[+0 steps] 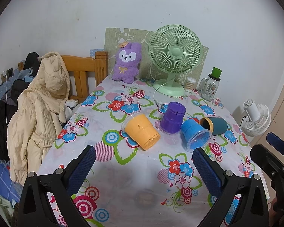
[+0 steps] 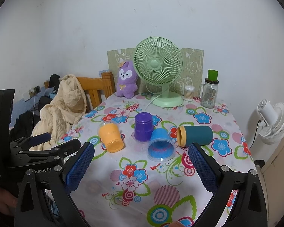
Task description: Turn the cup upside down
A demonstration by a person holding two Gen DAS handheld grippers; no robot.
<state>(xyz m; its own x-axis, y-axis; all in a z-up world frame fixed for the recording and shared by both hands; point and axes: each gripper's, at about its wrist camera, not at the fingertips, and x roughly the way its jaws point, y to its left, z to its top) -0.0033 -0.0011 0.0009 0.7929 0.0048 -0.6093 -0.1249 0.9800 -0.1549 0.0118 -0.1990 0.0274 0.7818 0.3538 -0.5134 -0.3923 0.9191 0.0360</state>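
Observation:
Several cups sit mid-table on the flowered cloth. An orange cup [image 1: 142, 131] [image 2: 111, 137] lies on its side. A purple cup [image 1: 172, 117] [image 2: 143, 126] stands upside down. A blue cup [image 1: 196, 133] [image 2: 160, 144] lies on its side, mouth towards me. A teal cup with a yellow rim [image 1: 214, 125] [image 2: 196, 135] lies on its side. My left gripper [image 1: 143, 158] is open and empty, in front of the cups. My right gripper [image 2: 141, 154] is open and empty, in front of the blue cup.
At the back stand a purple plush toy [image 1: 126, 63], a green desk fan [image 1: 173, 58], a cotton-swab jar [image 1: 190, 84] and a glass mug jar [image 1: 210, 88]. A wooden chair with a cream coat [image 1: 41, 102] is at the left. A white fan [image 1: 255, 117] is off the right edge.

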